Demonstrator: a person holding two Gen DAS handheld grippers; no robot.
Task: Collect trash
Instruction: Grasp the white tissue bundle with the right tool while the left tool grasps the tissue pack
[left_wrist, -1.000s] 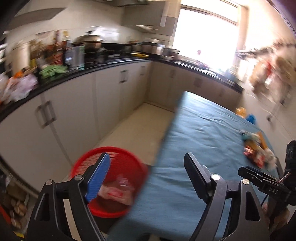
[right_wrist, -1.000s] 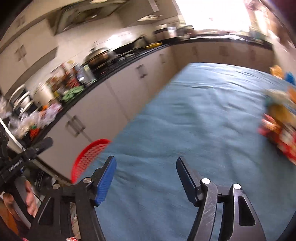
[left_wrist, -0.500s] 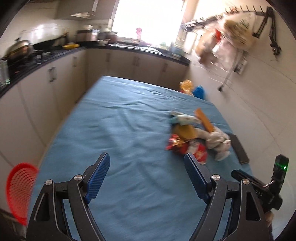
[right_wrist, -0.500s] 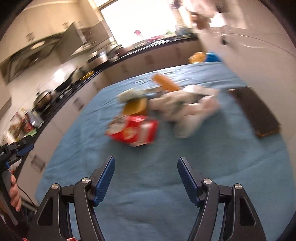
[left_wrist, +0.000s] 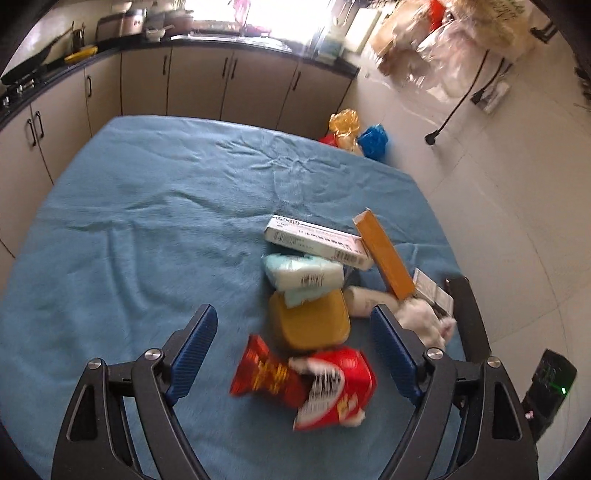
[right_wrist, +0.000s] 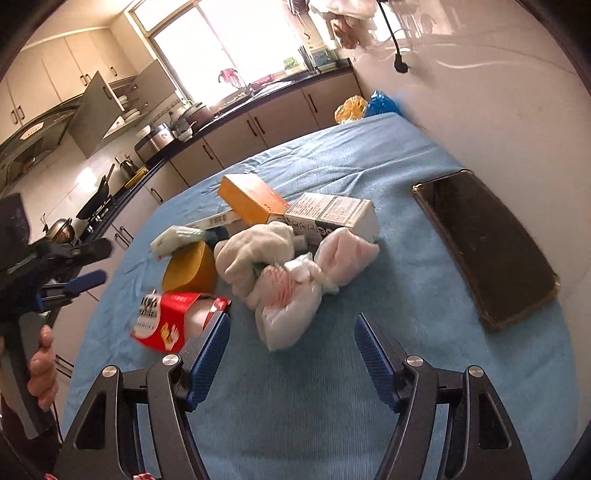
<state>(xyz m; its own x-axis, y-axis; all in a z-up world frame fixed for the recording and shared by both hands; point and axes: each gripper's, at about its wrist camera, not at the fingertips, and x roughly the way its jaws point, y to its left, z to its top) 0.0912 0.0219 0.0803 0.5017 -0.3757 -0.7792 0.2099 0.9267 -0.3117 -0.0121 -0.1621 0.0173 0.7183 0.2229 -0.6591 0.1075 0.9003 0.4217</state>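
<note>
Hovering above the blue-covered table (left_wrist: 140, 229), the left gripper (left_wrist: 293, 354) has its jaws spread wide and empty, the red snack wrapper (left_wrist: 314, 384) lying between and below its fingertips. The right gripper (right_wrist: 291, 350) is likewise agape and holds nothing, just short of the white plastic bag (right_wrist: 291, 291). Beyond the red wrapper sit a yellow packet (left_wrist: 310, 325), a pale blue pack (left_wrist: 303, 275), a white carton (left_wrist: 317, 242) and an orange box (left_wrist: 384, 254). A dark phone (right_wrist: 484, 247) lies right of the pile.
</note>
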